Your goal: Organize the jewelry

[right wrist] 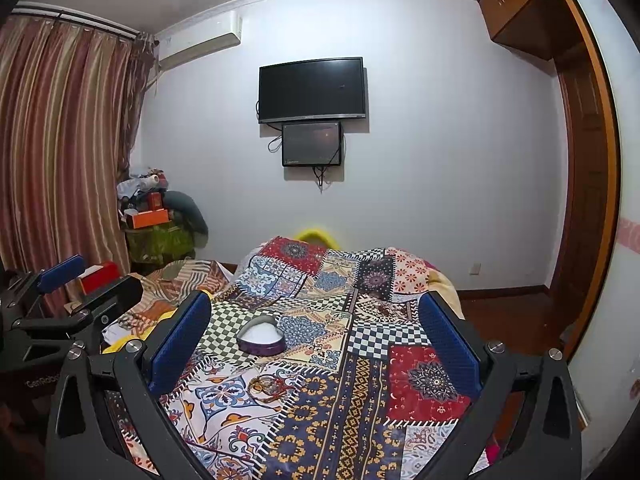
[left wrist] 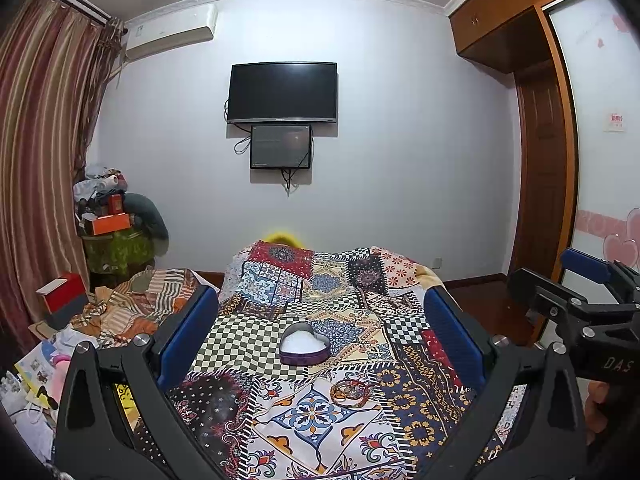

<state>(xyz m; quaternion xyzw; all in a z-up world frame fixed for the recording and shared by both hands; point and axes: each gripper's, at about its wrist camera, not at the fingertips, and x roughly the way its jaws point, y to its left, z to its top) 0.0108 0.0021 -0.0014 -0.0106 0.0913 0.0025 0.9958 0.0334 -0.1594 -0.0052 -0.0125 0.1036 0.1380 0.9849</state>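
Note:
A purple heart-shaped box (left wrist: 305,345) with a white lining sits open on the patchwork bedspread (left wrist: 320,420); it also shows in the right wrist view (right wrist: 262,337). Nearer than the box lies a small pile of bangles (left wrist: 351,392), also in the right wrist view (right wrist: 267,387). My left gripper (left wrist: 320,320) is open and empty, held above the bed with the box between its blue fingers. My right gripper (right wrist: 316,328) is open and empty, to the right of the left one, with the box near its left finger. The right gripper's side shows at the right edge of the left view (left wrist: 580,304).
The bed fills the foreground, with a striped cloth (left wrist: 140,304) bunched at its left. Clutter and boxes (left wrist: 108,216) stand by the curtain at the left. A TV (left wrist: 282,92) hangs on the far wall. A wooden wardrobe (left wrist: 536,120) stands at the right.

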